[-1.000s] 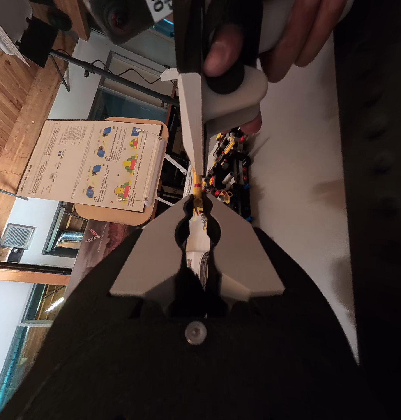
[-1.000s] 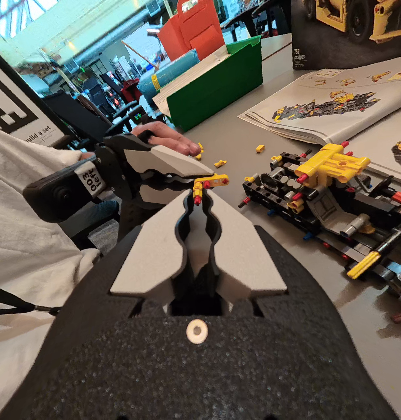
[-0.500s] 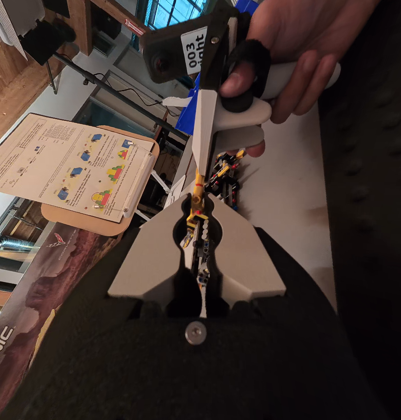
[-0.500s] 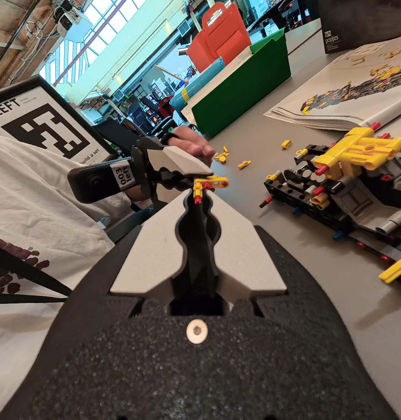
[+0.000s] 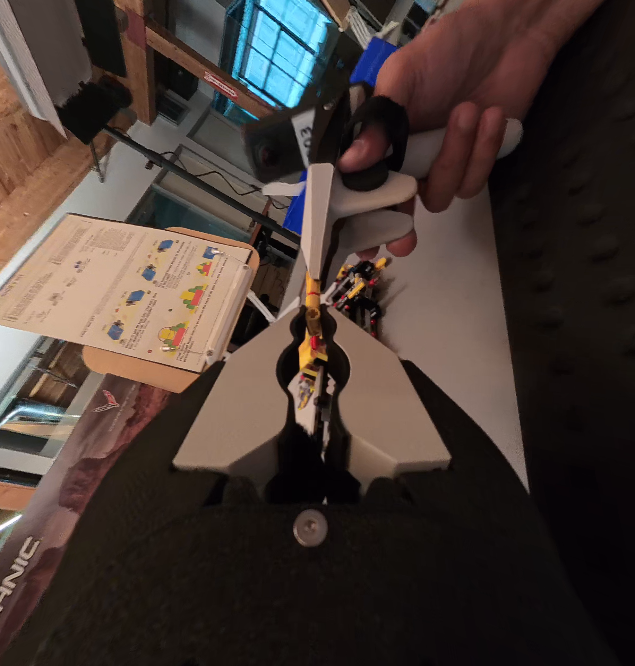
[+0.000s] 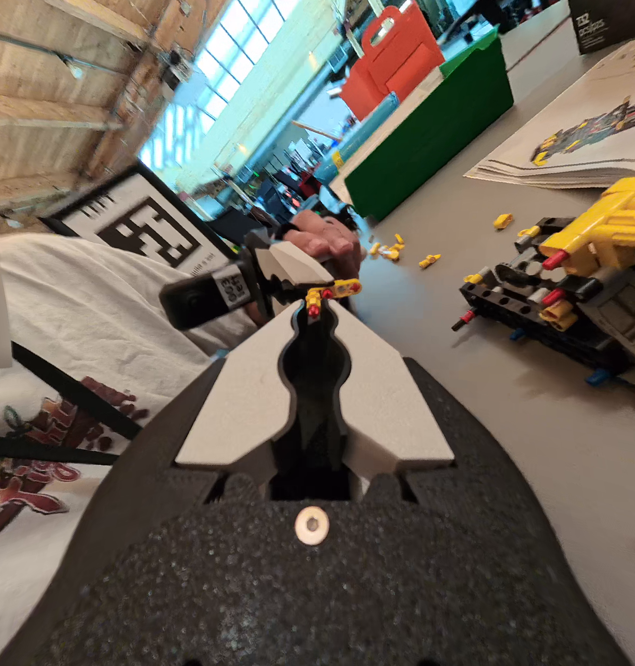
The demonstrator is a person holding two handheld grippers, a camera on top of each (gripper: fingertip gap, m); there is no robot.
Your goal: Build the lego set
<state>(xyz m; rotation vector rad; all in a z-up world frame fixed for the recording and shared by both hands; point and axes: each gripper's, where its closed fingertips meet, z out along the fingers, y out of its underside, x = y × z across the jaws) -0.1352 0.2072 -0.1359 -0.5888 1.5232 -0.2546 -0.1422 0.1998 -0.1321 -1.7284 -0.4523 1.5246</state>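
Both grippers are raised above the grey worktop (image 6: 452, 324) and meet tip to tip over a small yellow piece with red pins (image 6: 332, 292). The right gripper (image 6: 314, 312) has its fingers closed on the lower red-pinned end of that piece, while the left gripper (image 6: 323, 284), seen side-on in the right wrist view with a person's hand (image 6: 323, 241) behind it, pinches the piece's flat yellow bar. In the left wrist view, which is rolled sideways, the left gripper (image 5: 313, 317) has its fingers narrowed around the yellow piece (image 5: 313, 306), and the right gripper (image 5: 314, 274) comes down from above, held by a hand (image 5: 452, 108) with a thumb through a black loop. Only the right wrist view shows the black and yellow lego model (image 6: 579, 288) on the worktop at right, loose yellow parts (image 6: 391, 250), an open instruction booklet (image 6: 579, 155) and a green bin (image 6: 434, 144). Only the left wrist view shows an instruction sheet on a clipboard (image 5: 128, 288).
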